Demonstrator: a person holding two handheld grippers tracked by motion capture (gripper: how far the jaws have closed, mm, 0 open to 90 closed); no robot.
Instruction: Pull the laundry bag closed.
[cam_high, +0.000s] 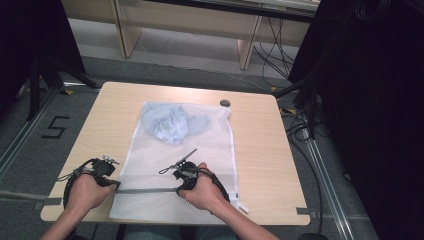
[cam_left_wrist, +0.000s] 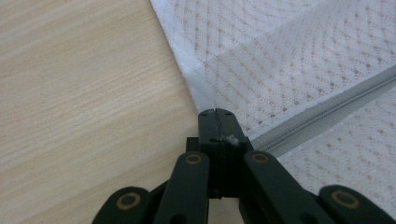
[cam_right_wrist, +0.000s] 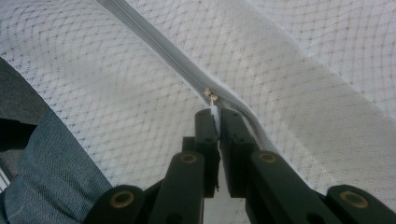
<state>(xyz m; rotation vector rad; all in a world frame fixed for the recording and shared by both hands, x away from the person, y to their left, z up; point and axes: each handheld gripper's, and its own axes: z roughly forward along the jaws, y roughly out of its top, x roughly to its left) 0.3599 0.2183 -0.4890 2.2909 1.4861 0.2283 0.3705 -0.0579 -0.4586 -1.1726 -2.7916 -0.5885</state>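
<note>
A white mesh laundry bag (cam_high: 200, 150) lies flat on the wooden table (cam_high: 260, 150), with a crumpled light-blue garment (cam_high: 172, 125) inside its far end. A grey zipper (cam_high: 147, 190) runs across the bag's near end. My left gripper (cam_high: 116, 184) is shut on the bag's left edge at the zipper's end; the left gripper view shows the jaws (cam_left_wrist: 215, 113) pinched on white fabric beside the zipper (cam_left_wrist: 322, 116). My right gripper (cam_high: 179, 189) is shut on the zipper pull, whose white tab sits between the jaws (cam_right_wrist: 215, 114) just below the metal slider (cam_right_wrist: 210, 94).
A small dark round object (cam_high: 225, 103) rests near the table's far edge. A white zipper tail (cam_high: 243, 206) lies at the bag's near right corner. Black stands (cam_high: 40, 75) and cables flank the table. A blue-grey trouser leg (cam_right_wrist: 51, 172) shows below the near edge.
</note>
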